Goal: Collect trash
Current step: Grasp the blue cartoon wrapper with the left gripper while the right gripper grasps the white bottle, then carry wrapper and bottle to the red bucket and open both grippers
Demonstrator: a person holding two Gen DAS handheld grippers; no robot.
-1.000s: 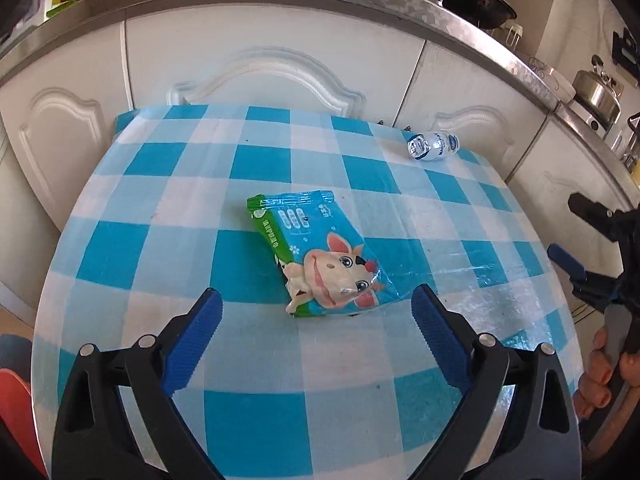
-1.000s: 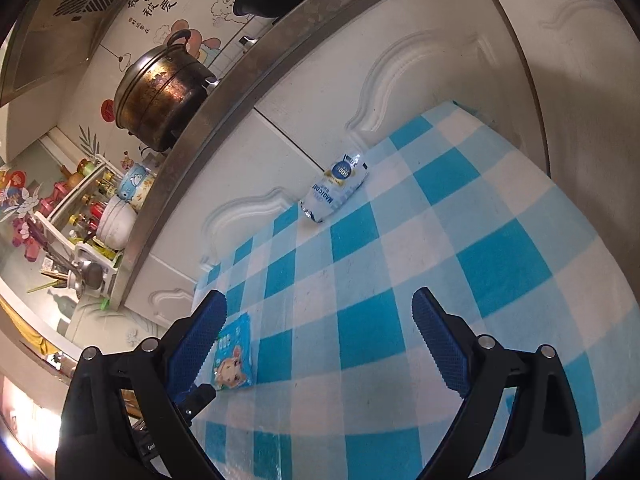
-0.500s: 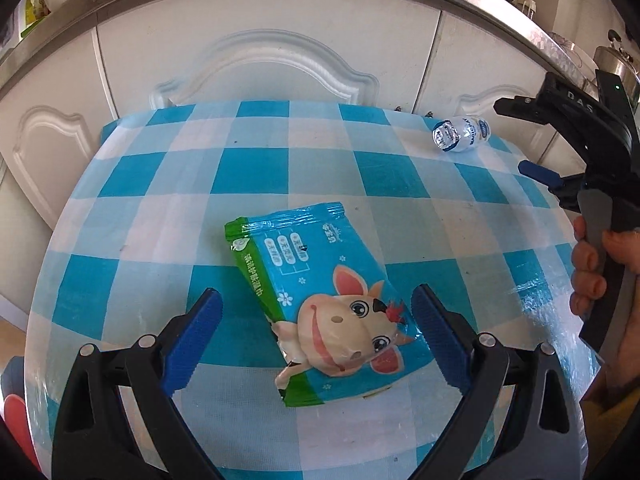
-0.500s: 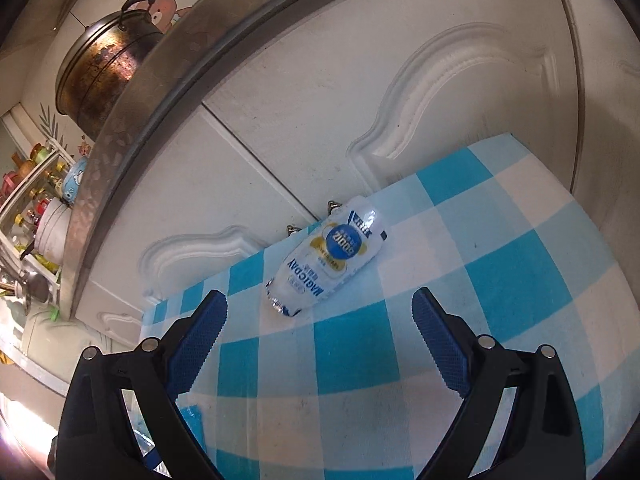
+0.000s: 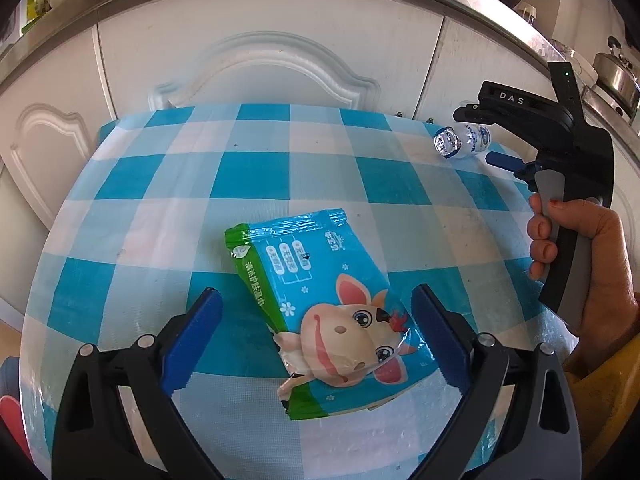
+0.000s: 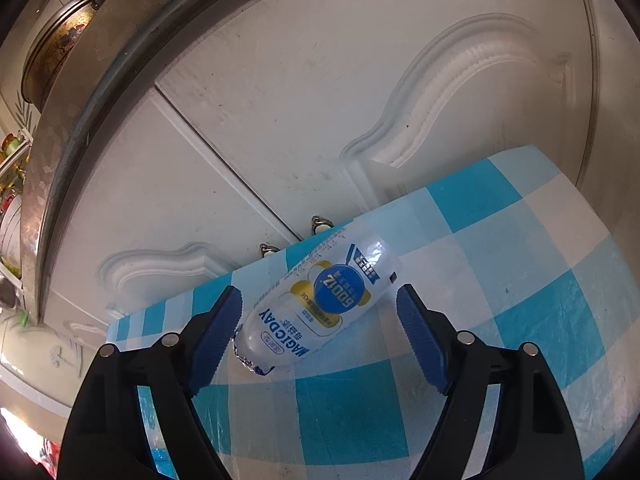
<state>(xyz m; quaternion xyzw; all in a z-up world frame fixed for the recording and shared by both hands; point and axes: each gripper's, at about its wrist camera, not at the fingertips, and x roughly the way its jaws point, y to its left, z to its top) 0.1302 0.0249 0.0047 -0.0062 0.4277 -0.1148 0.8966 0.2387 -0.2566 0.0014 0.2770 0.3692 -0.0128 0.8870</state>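
Checked table bears wipes packet, bottle.

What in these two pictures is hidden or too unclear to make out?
- Wet-wipe packet, left wrist view: whether it is empty or full cannot be told.
- Small bottle, right wrist view: its mouth end sits behind the right gripper's finger; contents unclear.
- Bottle, left wrist view: label too small to read.
- Trash bin: outside both views.
- Pot, right wrist view: cut off by the edge.

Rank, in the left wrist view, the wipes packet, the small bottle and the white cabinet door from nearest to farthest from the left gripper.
1. Wipes packet: lying flat, its near end between the open fingers of the left gripper.
2. Small bottle: on its side, far right of the table.
3. White cabinet door: beyond the table's far edge.
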